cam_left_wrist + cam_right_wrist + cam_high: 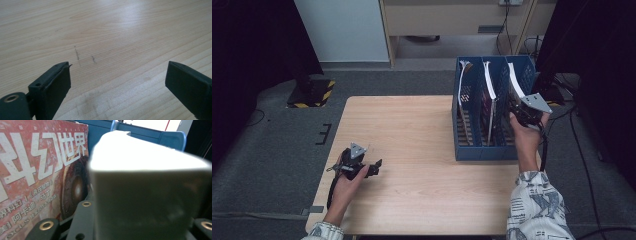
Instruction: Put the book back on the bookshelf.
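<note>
Two hands come in from the near edge of the wooden table [412,130], and each one holds a tool; the left tool [374,167] sits low over the near left part of the table, and its black jaws stand wide apart with just bare wood between them; the right tool [518,111] is farther back on the right, up at the blue file rack [472,150]; its jaws are pressed on the edge of a thick white book [150,182] that stands in the right slot of the rack, so the tool is gripping that book; just beside the white book is a red magazine [37,170] with big white letters on its cover; the rack stands on the far right part of the table, well apart from the left tool.
</note>
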Demonstrator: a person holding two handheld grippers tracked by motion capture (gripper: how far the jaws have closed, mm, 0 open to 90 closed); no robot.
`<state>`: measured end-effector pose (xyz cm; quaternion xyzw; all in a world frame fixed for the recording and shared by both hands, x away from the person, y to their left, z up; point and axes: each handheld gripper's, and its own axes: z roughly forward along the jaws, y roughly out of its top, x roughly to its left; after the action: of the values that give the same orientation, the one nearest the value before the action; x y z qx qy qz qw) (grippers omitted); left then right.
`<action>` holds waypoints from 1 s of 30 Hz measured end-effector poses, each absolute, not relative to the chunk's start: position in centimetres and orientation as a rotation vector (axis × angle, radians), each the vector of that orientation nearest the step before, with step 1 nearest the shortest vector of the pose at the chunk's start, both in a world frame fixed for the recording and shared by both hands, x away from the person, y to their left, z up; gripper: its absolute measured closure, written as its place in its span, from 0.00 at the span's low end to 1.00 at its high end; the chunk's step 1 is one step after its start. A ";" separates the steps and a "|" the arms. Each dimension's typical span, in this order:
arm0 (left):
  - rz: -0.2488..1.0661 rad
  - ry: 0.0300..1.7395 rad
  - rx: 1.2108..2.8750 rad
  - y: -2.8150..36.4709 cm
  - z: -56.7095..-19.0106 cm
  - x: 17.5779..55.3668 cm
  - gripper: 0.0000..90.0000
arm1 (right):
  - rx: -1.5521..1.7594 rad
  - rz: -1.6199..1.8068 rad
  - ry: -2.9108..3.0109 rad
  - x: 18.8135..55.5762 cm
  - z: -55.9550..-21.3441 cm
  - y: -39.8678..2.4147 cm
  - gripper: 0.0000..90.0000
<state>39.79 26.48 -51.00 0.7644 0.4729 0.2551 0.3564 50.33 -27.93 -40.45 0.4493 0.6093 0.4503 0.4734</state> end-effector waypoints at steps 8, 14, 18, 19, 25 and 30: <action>0.659 1.220 1.973 26.5 -51.0 39.8 0.07 | 1.119 1.139 1.496 50.2 -40.3 -28.1 0.69; 0.660 1.220 1.974 26.5 -51.0 39.8 0.07 | 1.148 1.200 1.496 50.1 -40.2 -28.2 0.58; 0.659 1.222 1.974 26.5 -51.0 39.8 0.07 | 1.141 1.194 1.506 50.1 -40.2 -28.2 0.55; 0.660 1.222 1.973 26.5 -51.0 39.8 0.07 | 1.144 1.185 1.510 50.1 -40.2 -28.2 0.52; 0.659 1.221 1.975 26.4 -51.0 39.7 0.07 | 1.164 1.208 1.516 49.9 -39.9 -28.1 0.44; 0.660 1.220 1.973 26.5 -51.0 39.7 0.07 | 1.200 1.213 1.506 49.8 -39.8 -28.4 0.33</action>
<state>39.71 26.52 -50.97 0.7643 0.4726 0.2556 0.3567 49.78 -28.40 -39.84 0.4785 0.6007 0.4840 0.4195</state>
